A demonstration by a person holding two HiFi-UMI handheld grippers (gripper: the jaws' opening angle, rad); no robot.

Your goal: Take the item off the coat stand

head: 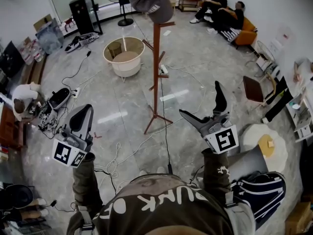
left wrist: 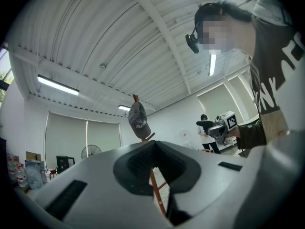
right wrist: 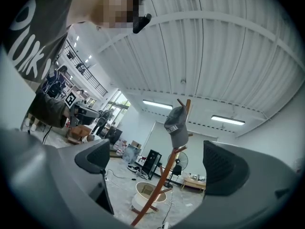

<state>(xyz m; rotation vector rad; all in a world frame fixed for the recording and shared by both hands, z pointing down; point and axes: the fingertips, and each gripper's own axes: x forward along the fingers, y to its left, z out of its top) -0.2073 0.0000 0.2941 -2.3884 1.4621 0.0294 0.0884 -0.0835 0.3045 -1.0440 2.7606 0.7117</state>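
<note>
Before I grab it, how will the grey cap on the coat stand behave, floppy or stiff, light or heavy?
The grey cap hangs slumped near the top of the coat stand, so its crown is probably soft and floppy. It looks light and would likely lift off easily. The stand is a slim pole on spread feet, so a sideways tug might rock it.

A polished grey stone floor (head: 117, 106) carries a wooden stand (head: 156, 67) on splayed feet, with a round cream tub (head: 124, 56) just beside it. Loose cables (head: 115, 158) trail across the tiles, a white power strip (head: 163, 70) lies by the pole, and a fan (head: 125, 22) and black cabinet (head: 85, 14) stand near the far wall.
</note>
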